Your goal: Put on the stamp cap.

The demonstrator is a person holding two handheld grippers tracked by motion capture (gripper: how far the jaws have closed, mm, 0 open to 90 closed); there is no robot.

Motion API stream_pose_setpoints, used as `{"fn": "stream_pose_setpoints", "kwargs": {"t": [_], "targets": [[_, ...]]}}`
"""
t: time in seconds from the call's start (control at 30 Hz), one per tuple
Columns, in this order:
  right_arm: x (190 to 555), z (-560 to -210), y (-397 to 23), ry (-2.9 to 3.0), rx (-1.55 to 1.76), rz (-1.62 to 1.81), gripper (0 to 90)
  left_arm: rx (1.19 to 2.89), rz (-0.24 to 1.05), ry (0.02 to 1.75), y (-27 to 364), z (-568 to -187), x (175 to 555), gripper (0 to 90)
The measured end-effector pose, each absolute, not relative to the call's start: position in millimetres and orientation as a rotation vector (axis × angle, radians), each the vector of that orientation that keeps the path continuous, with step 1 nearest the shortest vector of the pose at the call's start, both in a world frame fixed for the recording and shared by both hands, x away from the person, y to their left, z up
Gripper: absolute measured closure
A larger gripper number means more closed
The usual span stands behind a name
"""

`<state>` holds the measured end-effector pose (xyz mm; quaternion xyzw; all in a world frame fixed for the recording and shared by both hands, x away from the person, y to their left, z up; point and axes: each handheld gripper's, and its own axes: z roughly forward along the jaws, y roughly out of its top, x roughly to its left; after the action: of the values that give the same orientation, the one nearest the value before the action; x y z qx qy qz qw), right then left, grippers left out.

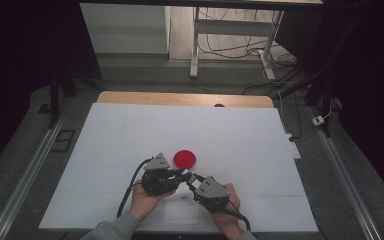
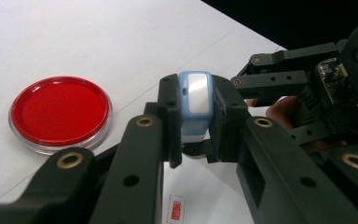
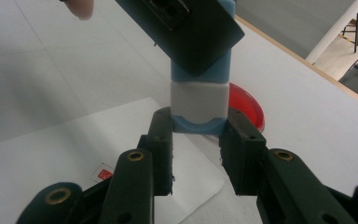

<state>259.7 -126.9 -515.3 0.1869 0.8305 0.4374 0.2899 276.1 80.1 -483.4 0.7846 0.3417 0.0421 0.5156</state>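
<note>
A small light-blue block with a white band (image 3: 198, 100) hangs just above the white table, held between both grippers. My left gripper (image 2: 196, 119) is shut on its blue body, whose pale face (image 2: 195, 91) looks at the camera. My right gripper (image 3: 196, 135) is shut on the blue end below the white band. From above, the left gripper (image 1: 185, 175) and right gripper (image 1: 193, 180) meet tip to tip near the table's front middle. A round red dish with a clear rim (image 1: 185, 158) lies just beyond them, also as the red dish (image 2: 59, 113) and the red dish (image 3: 247, 109).
A loose white sheet (image 1: 180, 214) lies under the hands and carries a small red printed mark (image 3: 102, 173), the same mark (image 2: 176, 211). The white table cover (image 1: 130, 135) stretches wide around. A wooden edge (image 1: 180, 98) and desk legs with cables (image 1: 230, 45) lie beyond.
</note>
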Motion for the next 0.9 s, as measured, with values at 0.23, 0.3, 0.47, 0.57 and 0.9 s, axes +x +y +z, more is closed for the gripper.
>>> {"fn": "stream_pose_setpoints", "kwargs": {"t": [0.23, 0.3, 0.47, 0.57, 0.9], "targets": [[262, -517, -128, 2.234, 0.497, 1.170, 65.1, 1.877, 0.100, 0.819, 83, -482, 277, 76.2], [263, -517, -128, 2.236, 0.498, 1.173, 64.8, 1.880, 0.108, 0.816, 82, -482, 277, 76.2], [264, -517, -129, 2.245, 0.505, 1.187, 61.6, 1.891, 0.117, 0.809, 81, -482, 276, 76.1], [264, -517, -130, 2.251, 0.512, 1.202, 59.4, 1.889, 0.123, 0.808, 81, -481, 276, 76.1], [268, -516, -139, 2.276, 0.553, 1.251, 55.0, 1.875, 0.125, 0.810, 85, -479, 277, 76.1]]}}
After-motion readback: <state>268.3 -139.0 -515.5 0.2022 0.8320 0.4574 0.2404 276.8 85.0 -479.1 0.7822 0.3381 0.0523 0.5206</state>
